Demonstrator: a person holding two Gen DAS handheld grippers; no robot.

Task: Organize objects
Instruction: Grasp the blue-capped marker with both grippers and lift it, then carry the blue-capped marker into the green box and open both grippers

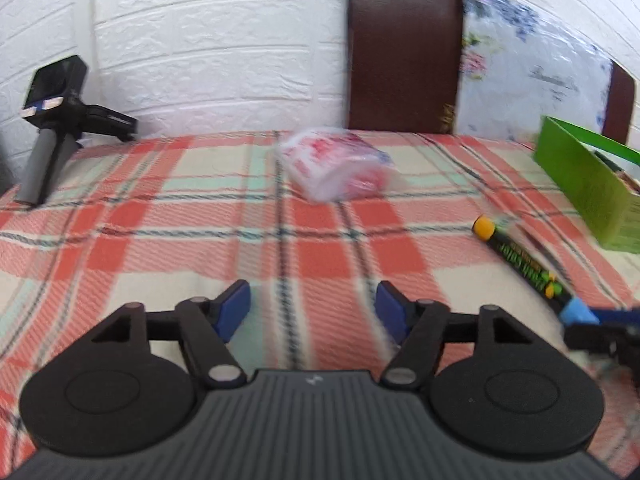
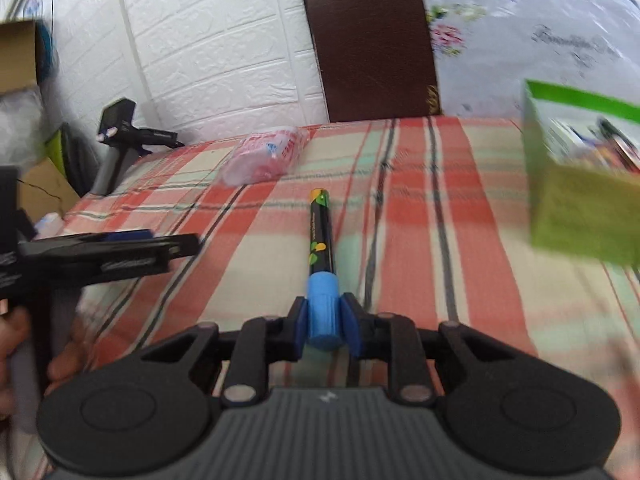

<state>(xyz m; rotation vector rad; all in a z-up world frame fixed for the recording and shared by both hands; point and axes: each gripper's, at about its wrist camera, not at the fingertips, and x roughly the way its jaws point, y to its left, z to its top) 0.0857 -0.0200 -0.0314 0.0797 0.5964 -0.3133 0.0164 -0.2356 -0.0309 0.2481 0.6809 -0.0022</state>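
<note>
Left wrist view: the left gripper (image 1: 313, 312) has its blue pads (image 1: 232, 314) spread well apart with nothing between them, only the plaid tablecloth (image 1: 160, 216) below. Beyond them, toward the wall, lies a clear plastic packet (image 1: 334, 166) with red print. At the far left a spare black gripper (image 1: 52, 120) stands on the cloth. To the right, the marker (image 1: 520, 258) slants across the cloth, its blue cap gripped by the right gripper (image 1: 578, 316) at the frame edge, with a green box (image 1: 584, 184) just past its orange tip.

Right wrist view: the right gripper's (image 2: 326, 322) pads are clamped on the marker's (image 2: 321, 232) blue cap, the barrel pointing away, apparently clear of the cloth. The green box (image 2: 580, 216) sits to the right, already holding some items.
</note>
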